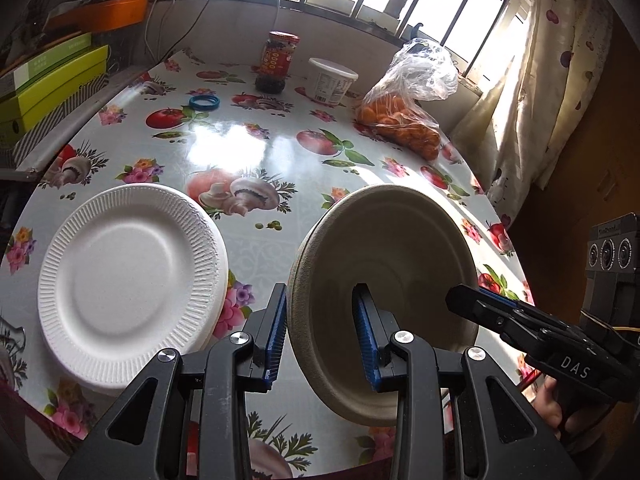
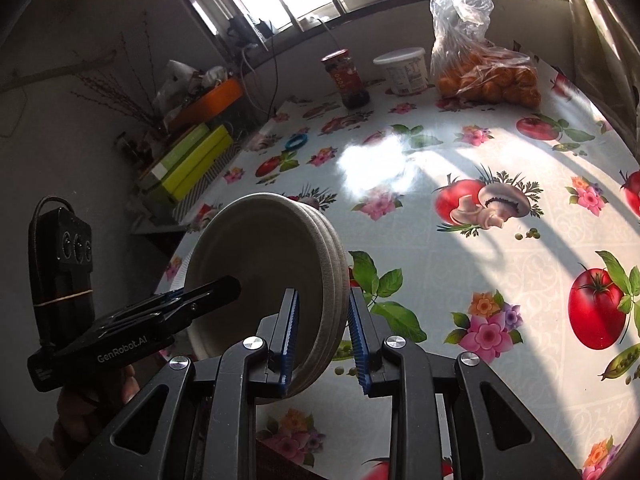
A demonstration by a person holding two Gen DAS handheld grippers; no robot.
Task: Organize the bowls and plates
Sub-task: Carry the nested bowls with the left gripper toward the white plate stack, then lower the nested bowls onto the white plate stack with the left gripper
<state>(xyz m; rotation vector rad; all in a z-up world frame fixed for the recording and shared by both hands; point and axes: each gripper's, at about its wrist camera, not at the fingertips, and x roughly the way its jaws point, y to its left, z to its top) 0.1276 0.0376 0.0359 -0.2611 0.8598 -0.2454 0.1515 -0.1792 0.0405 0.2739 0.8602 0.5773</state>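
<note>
**Stack of beige bowls held on edge between two grippers**

A barred window throws sunlight across the tabletop (image 1: 256,248), which is covered in a glossy cloth printed with tomatoes, mushrooms and flowers. Along its far side stand a red-lidded jar (image 1: 278,62), a white tub (image 1: 331,80) and a clear bag of oranges (image 1: 404,118), with a blue ring (image 1: 204,102) lying nearer the left edge. Green boxes (image 1: 48,84) sit on a shelf beside the table.

A stack of white ribbed plates (image 1: 128,284) lies flat on the near left part of the tabletop. Just to its right, a nested stack of beige bowls (image 1: 396,264) is raised off the cloth and tipped up on edge.

The left hand-held gripper (image 1: 322,332) is closed narrowly over the stack's rim on one side, one blue pad outside and one inside the bowl. The right hand-held gripper (image 2: 324,336) clamps the rim from the opposite side in the same way, its jaws only slightly apart around the layered edges. Each gripper's black body reaches into the other's view
</note>
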